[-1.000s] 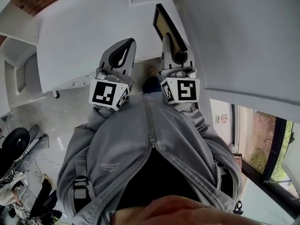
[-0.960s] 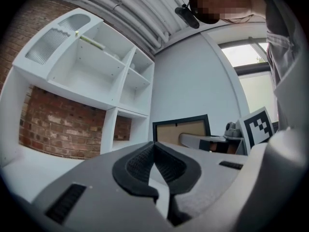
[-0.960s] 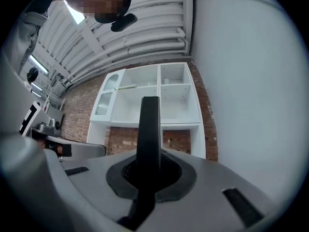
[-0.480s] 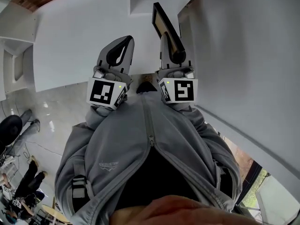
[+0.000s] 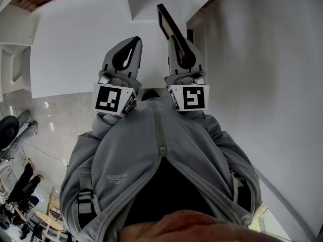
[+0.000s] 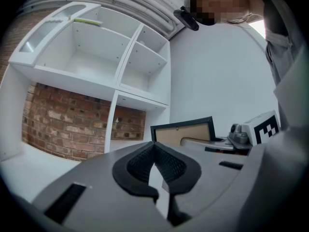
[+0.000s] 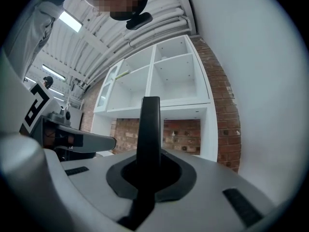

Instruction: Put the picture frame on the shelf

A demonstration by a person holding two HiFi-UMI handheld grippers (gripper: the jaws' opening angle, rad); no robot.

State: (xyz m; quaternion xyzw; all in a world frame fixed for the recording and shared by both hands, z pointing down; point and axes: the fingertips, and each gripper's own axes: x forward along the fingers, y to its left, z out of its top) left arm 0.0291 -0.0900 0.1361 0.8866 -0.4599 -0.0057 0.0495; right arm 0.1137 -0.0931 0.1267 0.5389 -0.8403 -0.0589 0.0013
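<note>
My right gripper (image 5: 177,43) is shut on the black picture frame (image 5: 169,25), which sticks out past its tips toward the white shelf unit (image 5: 146,1). In the right gripper view the picture frame (image 7: 149,124) shows edge-on, clamped between the jaws, with the shelf unit (image 7: 159,81) and its open compartments ahead. My left gripper (image 5: 127,47) is shut and empty, level with the right one at its left. From the left gripper view the frame (image 6: 186,132) shows its tan back and black border, and the shelf unit (image 6: 106,57) rises at upper left.
A white wall (image 5: 262,74) runs close along the right side. A brick wall (image 6: 67,120) shows behind the lower open shelf bays. Pale floor (image 5: 45,120) with a person's dark legs (image 5: 22,178) and some gear lies at lower left.
Both grippers and the frame have lifted and drifted slightly left; the view has swung so the window at lower right is gone and the white wall fills the right.
</note>
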